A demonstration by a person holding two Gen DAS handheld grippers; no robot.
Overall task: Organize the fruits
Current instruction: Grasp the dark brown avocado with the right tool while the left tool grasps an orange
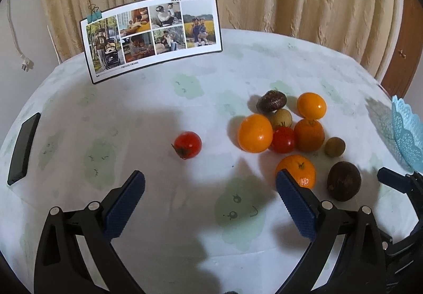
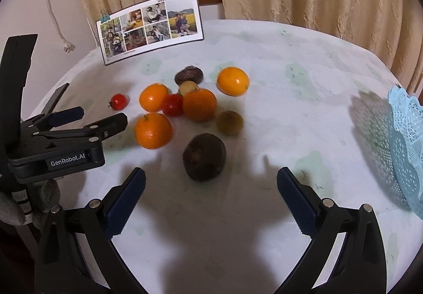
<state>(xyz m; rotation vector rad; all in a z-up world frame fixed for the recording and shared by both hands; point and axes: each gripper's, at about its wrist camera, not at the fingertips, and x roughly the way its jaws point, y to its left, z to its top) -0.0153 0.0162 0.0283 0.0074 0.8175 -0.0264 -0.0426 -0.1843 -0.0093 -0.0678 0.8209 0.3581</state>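
A cluster of fruit lies on the round table: several oranges [image 1: 255,132] [image 2: 153,130], a red tomato [image 1: 282,139] [image 2: 172,105], two dark brown fruits [image 1: 343,180] [image 2: 204,157], and small green-brown kiwis [image 1: 335,146] [image 2: 229,122]. One tomato [image 1: 187,145] [image 2: 118,101] sits apart to the left. My left gripper [image 1: 210,181] [image 2: 103,116] is open, hovering just short of the lone tomato. My right gripper [image 2: 211,180] is open, with the near dark fruit just ahead between its fingertips. A light blue lace basket [image 2: 407,151] [image 1: 408,135] stands at the right edge.
A photo collage card [image 1: 153,37] [image 2: 150,27] stands clipped upright at the back of the table. A black phone-like slab [image 1: 23,148] lies at the left edge. Cream curtains hang behind. The tablecloth [image 2: 304,98] is white with pale green prints.
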